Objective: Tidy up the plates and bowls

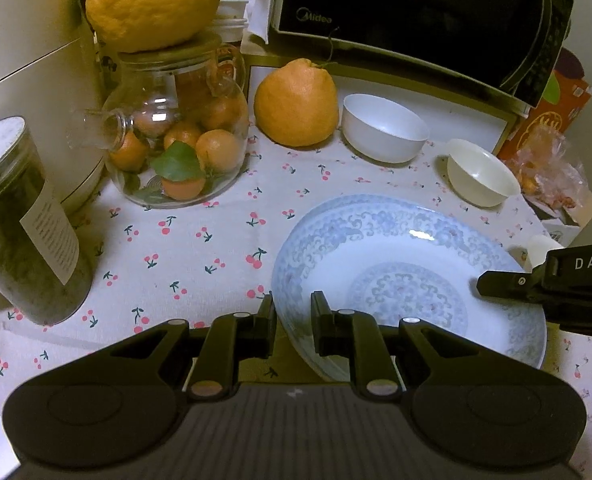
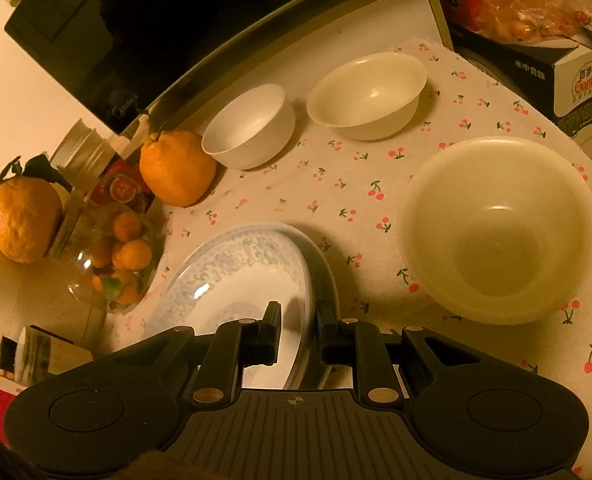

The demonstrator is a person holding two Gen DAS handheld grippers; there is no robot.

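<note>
A blue-patterned plate (image 1: 408, 276) is held tilted above the cherry-print cloth (image 1: 183, 248). My left gripper (image 1: 293, 312) is shut on its left rim. My right gripper (image 2: 298, 320) is shut on its opposite rim; the plate also shows in the right wrist view (image 2: 239, 280), with a second plate rim (image 2: 328, 276) just behind it. The right gripper's finger reaches over the plate in the left wrist view (image 1: 508, 282). Two small white bowls (image 1: 384, 128) (image 1: 482, 172) stand at the back. A large cream bowl (image 2: 500, 232) sits to the right.
A microwave (image 1: 416, 12) stands at the back. A glass jar of small oranges (image 1: 175, 140) with a big citrus (image 1: 151, 0) on top, another citrus (image 1: 296, 104) and a dark jar (image 1: 19, 232) stand left. A box with a snack bag (image 2: 536, 20) stands right.
</note>
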